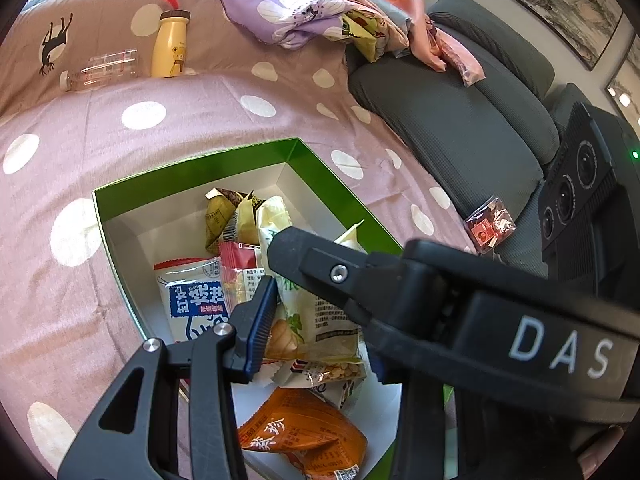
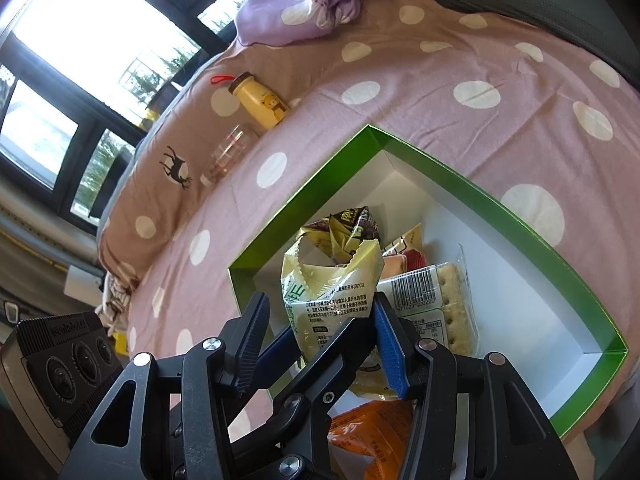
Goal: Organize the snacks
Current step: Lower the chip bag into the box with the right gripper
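Now gripping pale-yellow pkt [image 2: 328, 280] w/ left gripper [image 1: 316, 320]: near blue pad pressed on pkt's side, far pad mostly hidden behind the other tool. Holding it upright, crimped top edge up, over the green box [image 1: 192, 168], above the other snacks. Crossing over from the right w/ right gripper [image 2: 320, 304], narrowed almost fully; one blue pad against pkt's edge, other pad just apart from it w/ a left-gripper finger btwn. Can't tell if that counts as a real grip.

Inside box (white lining, green rim): orange pkt [image 1: 304, 436] at near end, under the held one; white-and-blue pkt [image 1: 192, 296] flat by left wall; cracker pack [image 2: 448, 300] w/ barcode just beside held pkt; crumpled brownish-yellow wrappers [image 1: 220, 212] toward far corner. Far right part of box floor bare.

Sitting on bed, pink polka-dot sheet [image 1: 200, 120]. Well apart at far edge: yellow bear bottle [image 1: 170, 46] upright w/ red loop, clear bottle [image 1: 100, 70] on its side next to it. Purple floral cloth [image 1: 288, 12] bunched further back. Outside box, on grey cushion [image 1: 460, 128] to the right: small red snack pkt [image 1: 490, 226], lying alone.
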Demonstrator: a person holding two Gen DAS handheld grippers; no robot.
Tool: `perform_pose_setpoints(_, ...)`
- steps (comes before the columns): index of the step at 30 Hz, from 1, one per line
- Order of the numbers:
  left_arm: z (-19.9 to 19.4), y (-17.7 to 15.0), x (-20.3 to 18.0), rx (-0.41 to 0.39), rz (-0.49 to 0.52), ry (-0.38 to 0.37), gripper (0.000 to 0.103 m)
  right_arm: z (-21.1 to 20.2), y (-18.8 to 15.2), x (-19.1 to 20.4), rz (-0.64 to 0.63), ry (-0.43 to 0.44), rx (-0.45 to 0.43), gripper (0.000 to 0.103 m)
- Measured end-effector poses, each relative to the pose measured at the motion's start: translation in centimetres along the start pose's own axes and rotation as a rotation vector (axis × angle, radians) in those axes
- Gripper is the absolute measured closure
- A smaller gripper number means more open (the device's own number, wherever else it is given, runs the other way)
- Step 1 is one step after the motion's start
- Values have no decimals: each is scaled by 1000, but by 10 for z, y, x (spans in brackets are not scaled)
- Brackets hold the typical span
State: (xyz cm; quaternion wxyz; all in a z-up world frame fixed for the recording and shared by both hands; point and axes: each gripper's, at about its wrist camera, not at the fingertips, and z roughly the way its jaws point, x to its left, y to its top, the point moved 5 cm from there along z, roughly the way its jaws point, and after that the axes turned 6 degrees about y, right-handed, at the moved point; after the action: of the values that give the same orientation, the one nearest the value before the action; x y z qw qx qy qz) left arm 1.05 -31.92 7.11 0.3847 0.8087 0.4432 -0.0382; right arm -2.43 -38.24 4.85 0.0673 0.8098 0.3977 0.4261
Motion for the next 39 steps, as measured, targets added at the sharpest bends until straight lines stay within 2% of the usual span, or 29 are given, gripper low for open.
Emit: perform_pose_setpoints(39,13,-4,21,40,-73,48,58,16,2,-6,18,-12,23,48)
